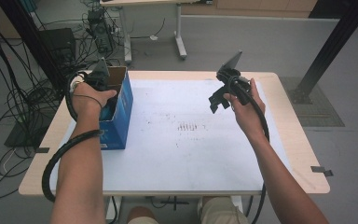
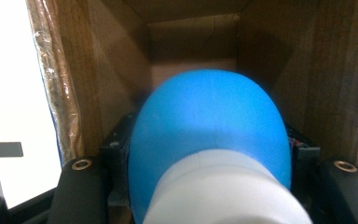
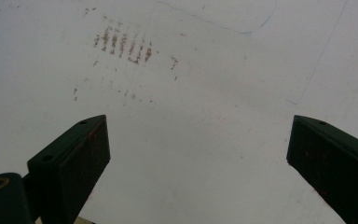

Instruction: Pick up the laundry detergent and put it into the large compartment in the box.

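High view: the left gripper [image 1: 103, 80] reaches into the open top of a blue cardboard box [image 1: 121, 109] at the left edge of the table [image 1: 289, 140]. Left gripper view: its jaws are clamped on a blue-and-white rounded object [image 2: 209, 130] — too close and blurred to identify — held inside the box, above the brown floor. The right gripper [image 1: 219, 99] hovers over the bare white surface, jaws spread wide with nothing between them.

Probable faults from this position:
- Slippage — the curved, smooth surface offers the pads little purchase, so a quick lift may let the object drop back.
- Snagging — the box walls stand close on both sides; a tilted withdrawal may catch a flap.
- Box displacement — nothing steadies the box, so it may lift or slide off the edge.
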`<control>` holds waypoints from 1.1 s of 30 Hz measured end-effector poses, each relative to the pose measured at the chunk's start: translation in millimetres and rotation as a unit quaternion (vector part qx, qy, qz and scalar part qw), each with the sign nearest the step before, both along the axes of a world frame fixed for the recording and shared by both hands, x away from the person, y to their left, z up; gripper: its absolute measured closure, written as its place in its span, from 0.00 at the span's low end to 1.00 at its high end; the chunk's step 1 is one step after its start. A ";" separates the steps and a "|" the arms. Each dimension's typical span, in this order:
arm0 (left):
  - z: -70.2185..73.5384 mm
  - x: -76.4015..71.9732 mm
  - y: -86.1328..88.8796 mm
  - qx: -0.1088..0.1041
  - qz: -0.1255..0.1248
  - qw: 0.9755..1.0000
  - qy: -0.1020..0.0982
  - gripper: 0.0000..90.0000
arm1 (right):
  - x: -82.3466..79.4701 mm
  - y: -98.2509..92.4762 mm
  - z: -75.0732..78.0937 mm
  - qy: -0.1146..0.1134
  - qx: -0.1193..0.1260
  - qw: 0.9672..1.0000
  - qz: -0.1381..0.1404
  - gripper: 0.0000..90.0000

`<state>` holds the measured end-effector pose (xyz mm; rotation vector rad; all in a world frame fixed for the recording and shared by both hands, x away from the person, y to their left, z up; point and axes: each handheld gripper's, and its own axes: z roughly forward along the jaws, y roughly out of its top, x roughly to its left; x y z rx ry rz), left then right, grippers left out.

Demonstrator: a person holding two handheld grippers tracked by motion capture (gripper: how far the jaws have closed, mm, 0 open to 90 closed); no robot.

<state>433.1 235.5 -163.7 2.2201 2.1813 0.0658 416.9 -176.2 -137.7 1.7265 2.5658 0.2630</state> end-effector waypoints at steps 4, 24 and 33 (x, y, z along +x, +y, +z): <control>0.0 0.1 -0.1 0.000 0.000 1.000 0.001 0.41 | -0.4 0.4 0.0 -0.001 0.000 1.000 0.001 0.06; -0.4 0.2 -1.0 0.001 0.000 1.000 0.000 0.41 | -2.5 0.0 3.1 -0.004 -0.001 1.000 0.001 0.06; -0.4 0.1 -0.8 0.001 -0.001 1.000 0.000 0.41 | -2.2 0.7 2.3 -0.004 -0.001 1.000 0.002 0.06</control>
